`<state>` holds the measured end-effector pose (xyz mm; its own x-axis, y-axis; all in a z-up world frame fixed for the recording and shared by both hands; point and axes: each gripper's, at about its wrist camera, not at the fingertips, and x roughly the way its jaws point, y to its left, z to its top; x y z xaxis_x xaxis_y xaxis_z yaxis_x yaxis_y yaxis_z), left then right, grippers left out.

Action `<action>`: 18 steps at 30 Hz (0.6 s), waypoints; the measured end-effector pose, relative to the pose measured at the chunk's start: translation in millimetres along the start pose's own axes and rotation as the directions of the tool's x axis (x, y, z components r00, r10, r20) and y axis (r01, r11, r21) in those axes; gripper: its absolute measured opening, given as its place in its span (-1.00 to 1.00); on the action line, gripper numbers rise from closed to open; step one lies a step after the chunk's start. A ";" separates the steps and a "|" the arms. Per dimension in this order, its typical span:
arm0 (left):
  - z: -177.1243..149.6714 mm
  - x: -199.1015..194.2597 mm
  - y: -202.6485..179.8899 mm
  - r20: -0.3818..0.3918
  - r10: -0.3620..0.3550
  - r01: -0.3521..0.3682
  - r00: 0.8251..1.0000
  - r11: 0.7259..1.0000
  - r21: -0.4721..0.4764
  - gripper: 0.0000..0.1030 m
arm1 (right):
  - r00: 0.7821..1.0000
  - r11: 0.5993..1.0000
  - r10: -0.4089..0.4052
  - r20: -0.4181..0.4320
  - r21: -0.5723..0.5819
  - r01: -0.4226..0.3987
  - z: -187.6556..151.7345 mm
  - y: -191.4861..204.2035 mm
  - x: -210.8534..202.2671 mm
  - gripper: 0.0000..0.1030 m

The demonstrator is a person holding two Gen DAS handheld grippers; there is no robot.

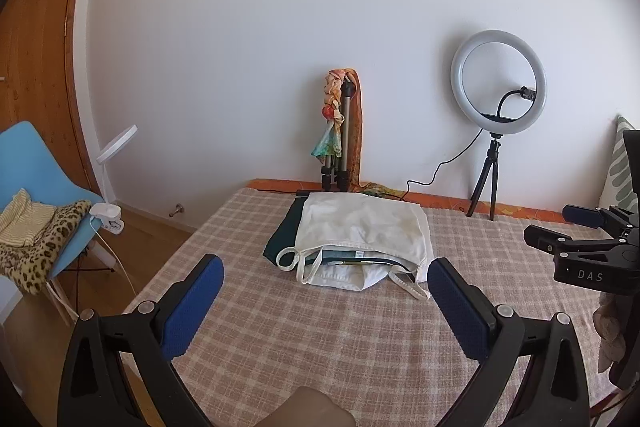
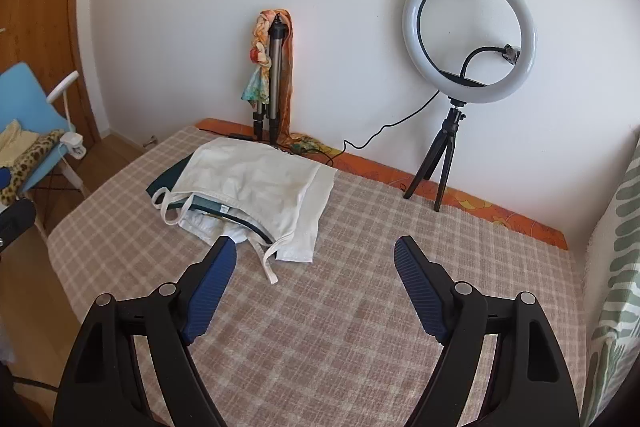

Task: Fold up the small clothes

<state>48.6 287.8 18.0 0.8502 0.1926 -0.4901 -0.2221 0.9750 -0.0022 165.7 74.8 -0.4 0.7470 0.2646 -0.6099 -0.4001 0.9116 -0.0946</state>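
A small stack of folded clothes lies on the checked bed cover [image 1: 320,339]: a cream strappy top [image 1: 364,227] on top, with a dark green garment [image 1: 286,231] and a white one [image 1: 344,277] under it. The stack also shows in the right wrist view [image 2: 252,183]. My left gripper [image 1: 324,279] is open and empty, just short of the stack's near edge. My right gripper [image 2: 314,251] is open and empty, to the right of the stack's near corner; it also shows at the right edge of the left wrist view [image 1: 576,223].
A ring light on a small tripod [image 2: 468,35] stands by the wall at the right, its cable [image 2: 384,131] trailing along the bed's far edge. A folded tripod with a scarf [image 2: 272,75] leans at the wall. A blue chair with clothes [image 1: 36,195] stands left.
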 end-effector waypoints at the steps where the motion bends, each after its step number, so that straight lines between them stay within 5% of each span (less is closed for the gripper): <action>1: -2.9 -2.9 -1.2 -0.003 0.003 -0.003 1.000 1.000 -0.002 0.99 | 1.000 1.000 0.002 0.005 0.004 -0.002 -2.2 -0.3 -3.5 0.58; 18: -30.7 -37.1 -0.9 -0.040 -0.003 0.000 0.999 0.997 -0.072 0.99 | 0.998 0.998 0.051 0.043 0.040 -0.053 -41.6 9.2 -42.0 0.58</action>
<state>2.6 276.4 9.5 0.8310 0.1854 -0.5245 -0.2563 0.9644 -0.0652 108.5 59.0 -8.4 0.7476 0.3240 -0.5798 -0.4173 0.9083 -0.0305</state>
